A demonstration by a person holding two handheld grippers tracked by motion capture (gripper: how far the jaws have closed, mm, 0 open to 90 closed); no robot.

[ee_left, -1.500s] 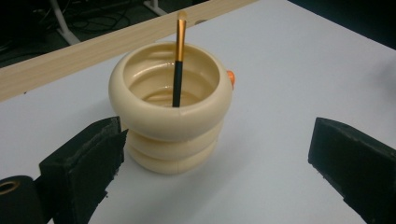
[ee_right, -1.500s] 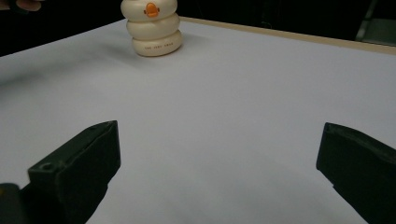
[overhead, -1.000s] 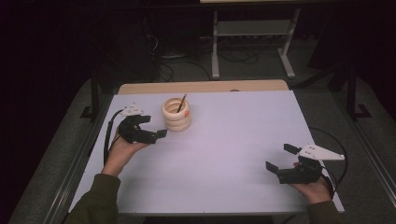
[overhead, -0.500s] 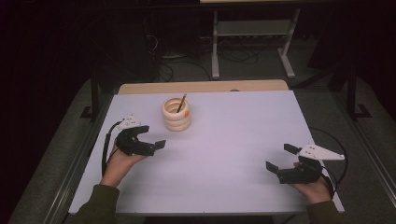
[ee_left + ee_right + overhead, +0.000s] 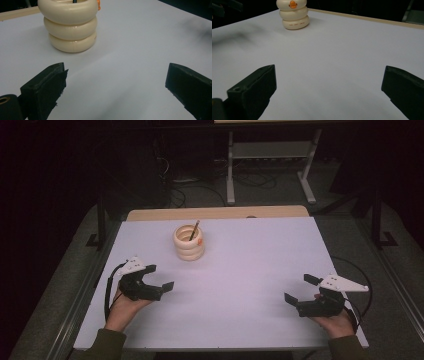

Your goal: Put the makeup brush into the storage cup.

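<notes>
My left tool (image 5: 159,279) sits low over the near left part of the white surface (image 5: 250,270), jaws spread wide with nothing between them. The cream holder (image 5: 189,242), made of three stacked rings, stands upright on the far side of the surface, left of its middle, a short way beyond that tool and clear of it. A thin dark stick (image 5: 194,229) leans out of the holder's mouth (I cannot tell whether it is a pen or a brush).

In the left gripper view the holder (image 5: 70,27) rises near the top, beyond and to the left of the gap between my two black jaws, not touching either.

My right tool (image 5: 301,289) rests at the near right edge of the surface, jaws likewise parted and empty, well apart from the holder. In the right gripper view the holder (image 5: 294,15) stands far off at the upper left, showing an orange duck mark (image 5: 292,4) on its top ring.
</notes>
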